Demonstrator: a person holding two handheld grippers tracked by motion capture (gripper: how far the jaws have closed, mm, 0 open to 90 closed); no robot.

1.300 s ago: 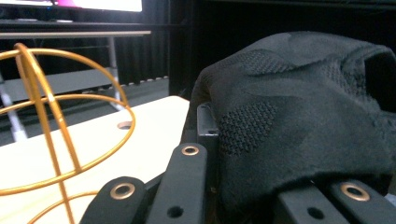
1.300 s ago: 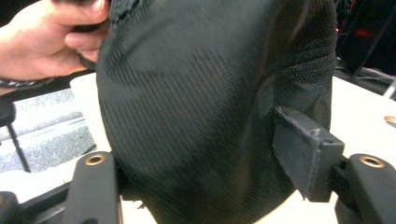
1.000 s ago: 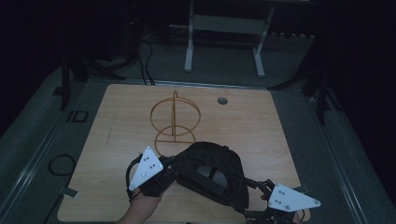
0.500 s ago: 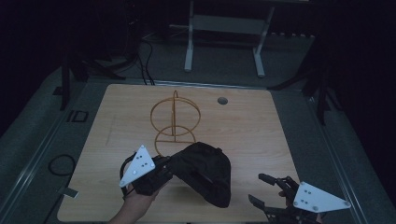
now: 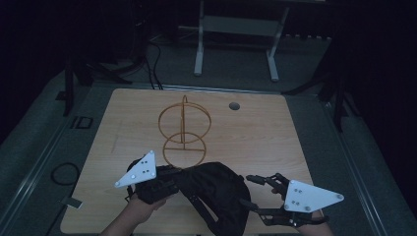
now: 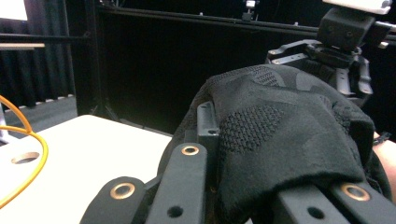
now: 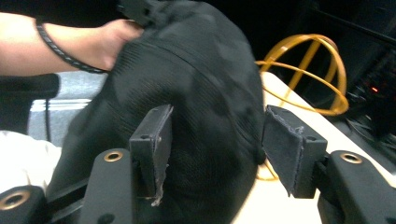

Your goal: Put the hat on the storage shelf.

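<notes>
A black knitted cap [image 5: 216,189] hangs over the near middle of the wooden table [image 5: 255,132]. My left gripper [image 5: 172,177] is shut on the cap's left edge, and cloth drapes over its jaws in the left gripper view [image 6: 280,130]. My right gripper [image 5: 251,191] is at the cap's right side. Its jaws have just been closing, but they stand open. In the right gripper view [image 7: 215,144] the cap [image 7: 196,70] lies just beyond the pads [image 7: 152,140], which do not press on it. A gold wire stand [image 5: 184,130] stands upright behind the cap.
A round hole [image 5: 234,105] sits in the tabletop at the far right of the stand. White frame legs [image 5: 236,44] stand on the floor beyond the table. A cable loop [image 5: 64,172] lies on the floor at the left. The surroundings are dark.
My right gripper swung out to the right, then came back up toward the cap with its jaws narrower. The cap has bunched up and shifted. The left gripper has barely moved.
</notes>
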